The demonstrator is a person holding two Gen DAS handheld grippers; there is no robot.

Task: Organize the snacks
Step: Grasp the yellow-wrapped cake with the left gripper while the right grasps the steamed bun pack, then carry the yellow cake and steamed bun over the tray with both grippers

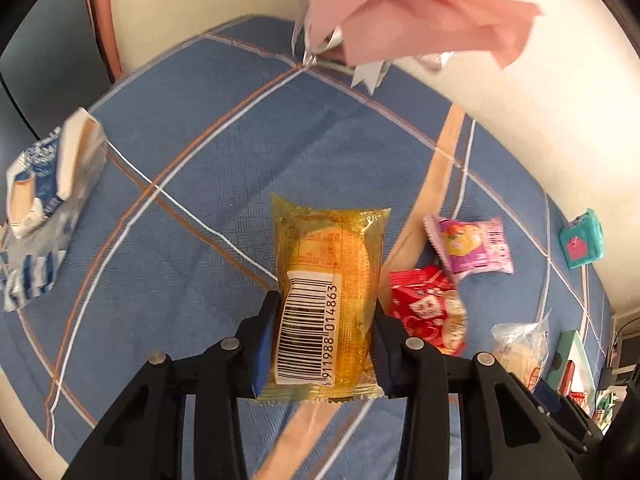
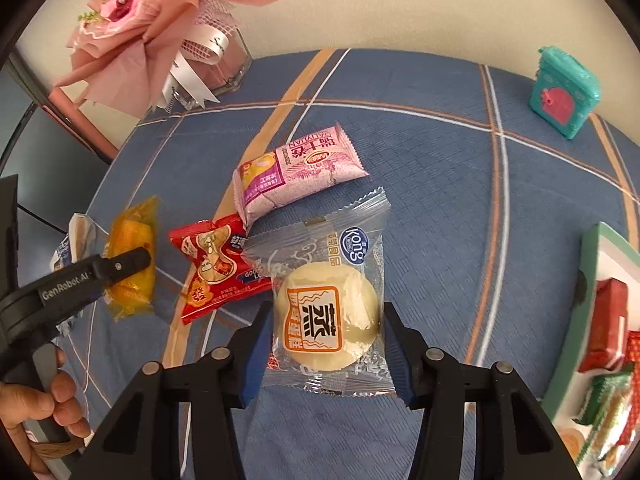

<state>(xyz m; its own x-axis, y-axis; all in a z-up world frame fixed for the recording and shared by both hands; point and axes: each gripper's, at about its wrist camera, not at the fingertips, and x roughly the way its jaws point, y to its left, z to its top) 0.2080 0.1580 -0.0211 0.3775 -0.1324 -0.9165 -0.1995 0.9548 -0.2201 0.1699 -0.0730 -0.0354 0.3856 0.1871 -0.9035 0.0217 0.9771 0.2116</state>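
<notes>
My left gripper (image 1: 325,344) is shut on a yellow snack packet (image 1: 326,280) with a barcode label and holds it above the blue cloth; the packet also shows at the left of the right wrist view (image 2: 132,256). My right gripper (image 2: 326,348) is shut on a clear packet with a round pale pastry (image 2: 330,312). A red snack packet (image 2: 216,268) and a pink snack packet (image 2: 296,172) lie on the cloth between the two grippers. Both also show in the left wrist view, the red packet (image 1: 424,312) and the pink packet (image 1: 472,248).
A blue-and-white packet (image 1: 44,208) lies at the left. A pink bouquet in a glass vase (image 2: 168,32) stands at the back left. A teal toy box (image 2: 564,92) sits at the back right. A green-rimmed tray (image 2: 592,264) with several snacks is at the right edge.
</notes>
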